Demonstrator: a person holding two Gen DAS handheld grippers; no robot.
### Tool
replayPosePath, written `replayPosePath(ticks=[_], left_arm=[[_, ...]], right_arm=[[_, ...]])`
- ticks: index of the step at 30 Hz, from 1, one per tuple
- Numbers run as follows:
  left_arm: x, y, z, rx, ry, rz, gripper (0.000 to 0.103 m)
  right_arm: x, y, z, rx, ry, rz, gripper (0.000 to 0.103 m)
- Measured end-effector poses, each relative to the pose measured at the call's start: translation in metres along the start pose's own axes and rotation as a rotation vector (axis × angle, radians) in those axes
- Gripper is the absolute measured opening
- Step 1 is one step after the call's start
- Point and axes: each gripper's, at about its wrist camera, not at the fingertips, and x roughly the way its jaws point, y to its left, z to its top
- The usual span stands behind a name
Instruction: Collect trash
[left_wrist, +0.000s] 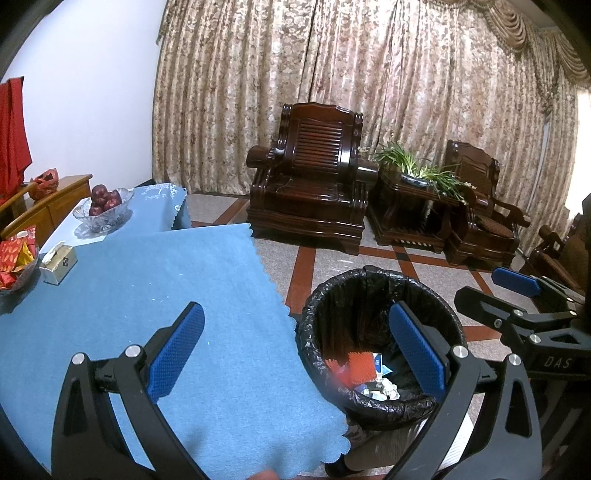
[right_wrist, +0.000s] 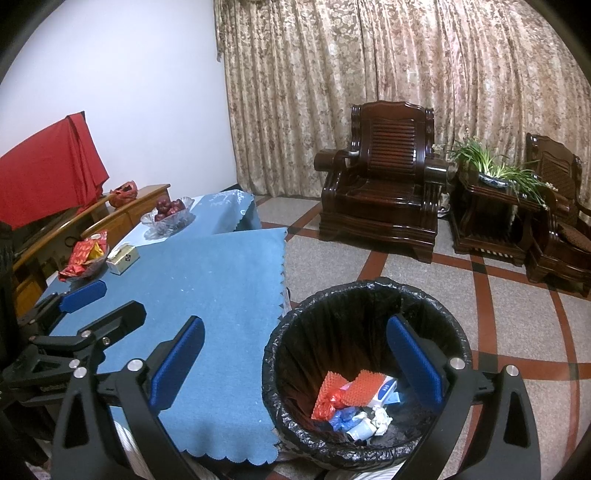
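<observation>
Both tongs are spread wide with nothing between the pads, so neither is carrying anything right now. The left gripper (left_wrist: 295, 350) hangs over the near edge of the blue tablecloth (left_wrist: 147, 295), its right-hand pad out over the bin. The right gripper (right_wrist: 295, 358) sits just beside it, straddling the table edge and the trash bin (right_wrist: 369, 291) the same way.

Right under and slightly ahead of the right tongs, the bin's black liner already holds the trash (right_wrist: 354, 398): red netted wrappers, a blue-and-white packet, crumpled white paper, something blue and crinkly. So a good chunk of the collecting looks done.

Ahead and to the left of both tongs, the cloth itself looks clean apart from tiny pale specks; can't tell at this resolution whether those are crumbs or just the weave. Further left there's a tissue box (right_wrist: 122, 258) and a dish of red packets (right_wrist: 86, 258), which I'd guess are snacks to keep, not rubbish. Past those, a glass bowl of red fruit (right_wrist: 169, 214).

My read: basically finished, unless something's hiding out of frame.
</observation>
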Motion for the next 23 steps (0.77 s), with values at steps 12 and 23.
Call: replayPosePath(ticks=[12,23], left_arm=[[-0.001,0.005,-0.002,-0.004,0.003,0.002,0.098],[-0.004,0.01,-0.018,-0.006,0.014,0.005,0.097]], right_arm=[[0.002,-0.001,-0.001,0.001,0.003,0.0,0.097],[0.009,-0.005,-0.007,0.003,0.012,-0.003,0.097]])
